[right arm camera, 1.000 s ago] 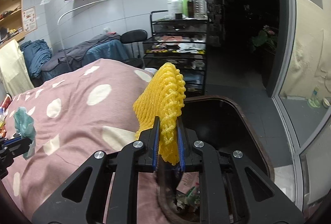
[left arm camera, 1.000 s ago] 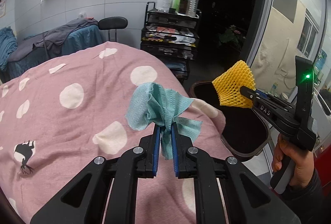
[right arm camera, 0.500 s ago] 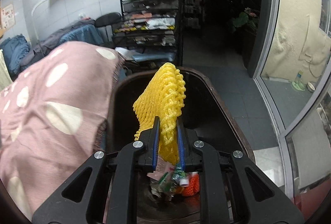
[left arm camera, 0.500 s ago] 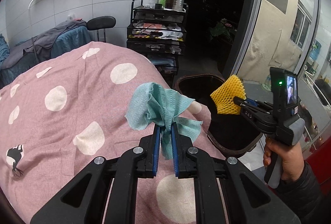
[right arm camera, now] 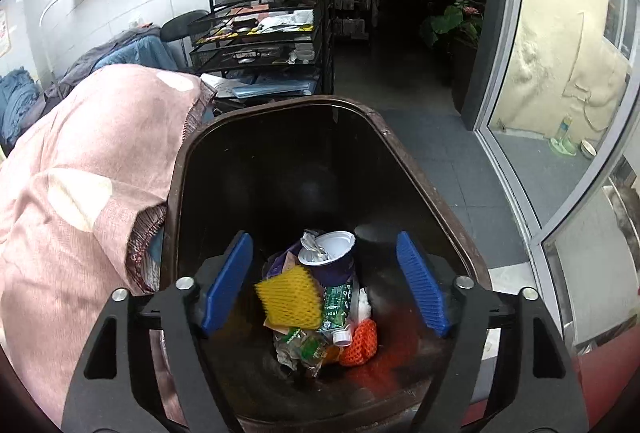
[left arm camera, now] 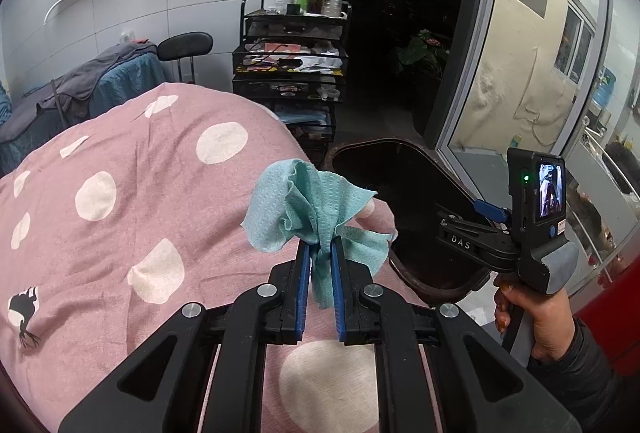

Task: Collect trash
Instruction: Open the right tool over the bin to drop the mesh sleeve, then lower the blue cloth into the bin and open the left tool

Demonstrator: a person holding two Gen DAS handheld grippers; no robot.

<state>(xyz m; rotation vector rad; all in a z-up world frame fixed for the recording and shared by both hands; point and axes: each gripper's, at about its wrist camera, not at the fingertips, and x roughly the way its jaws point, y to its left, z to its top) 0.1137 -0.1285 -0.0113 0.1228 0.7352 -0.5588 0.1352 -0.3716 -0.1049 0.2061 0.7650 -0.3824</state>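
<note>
My left gripper (left arm camera: pixel 320 253) is shut on a crumpled teal paper towel (left arm camera: pixel 312 209) and holds it above the pink spotted bedcover (left arm camera: pixel 120 193), left of the dark brown trash bin (left arm camera: pixel 424 273). My right gripper (right arm camera: pixel 324 269) is open and empty over the bin (right arm camera: pixel 192 153); it also shows in the left wrist view (left arm camera: pixel 480 225). The yellow foam net (right arm camera: pixel 290 299) is inside the bin, on or just above other trash: a white cup (right arm camera: pixel 328 249), an orange net (right arm camera: pixel 360 343) and wrappers.
A black wire trolley (left arm camera: pixel 288 73) with bottles on top stands behind the bin. A glass door (right arm camera: pixel 560 93) is at the right. A black stool (left arm camera: pixel 184 45) and a bed with grey and blue covers (left arm camera: pixel 80 89) are at the back left.
My right gripper has opened and let go of the yellow foam net, which has dropped into the bin. The left gripper still holds the teal towel and has moved toward the bin.
</note>
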